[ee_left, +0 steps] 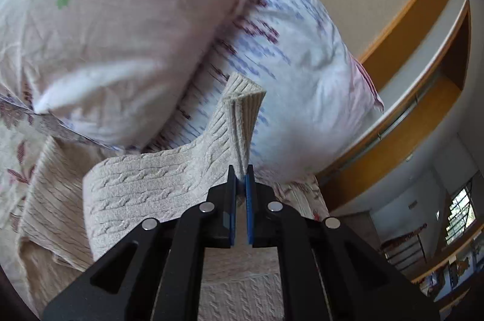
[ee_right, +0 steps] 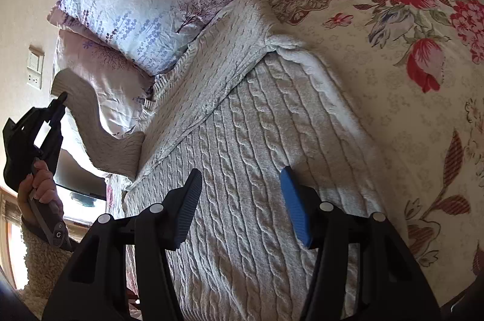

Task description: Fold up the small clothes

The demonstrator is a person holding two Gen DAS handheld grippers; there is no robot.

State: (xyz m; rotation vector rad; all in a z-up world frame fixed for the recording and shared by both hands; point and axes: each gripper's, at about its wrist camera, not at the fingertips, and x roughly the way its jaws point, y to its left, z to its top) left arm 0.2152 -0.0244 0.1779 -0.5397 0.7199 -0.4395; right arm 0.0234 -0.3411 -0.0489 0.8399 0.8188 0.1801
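Pinching the ribbed cuff [ee_left: 243,97] of a cream cable-knit sweater [ee_right: 242,170], the left gripper [ee_left: 241,174] has its blue pads shut tight on the knit and lifts that sleeve [ee_right: 99,121] clear of the bed, off its left edge in front of the stacked pillows [ee_right: 145,6]. The body of the sweater lies spread flat on the bed's flowered cover [ee_right: 393,55], with the other sleeve apparently folded across the chest, though the fisheye warps that area. To the right, the right gripper [ee_right: 242,206] hovers just above the sweater's torso, jaws standing apart with nothing between them. The knit looks thick, soft and limp: it sags in a curve from the cuff, so it should drape rather than hold a crease, and is light enough for one pinch. The firmer ribbed cuff and hem seem the surest places to grasp.
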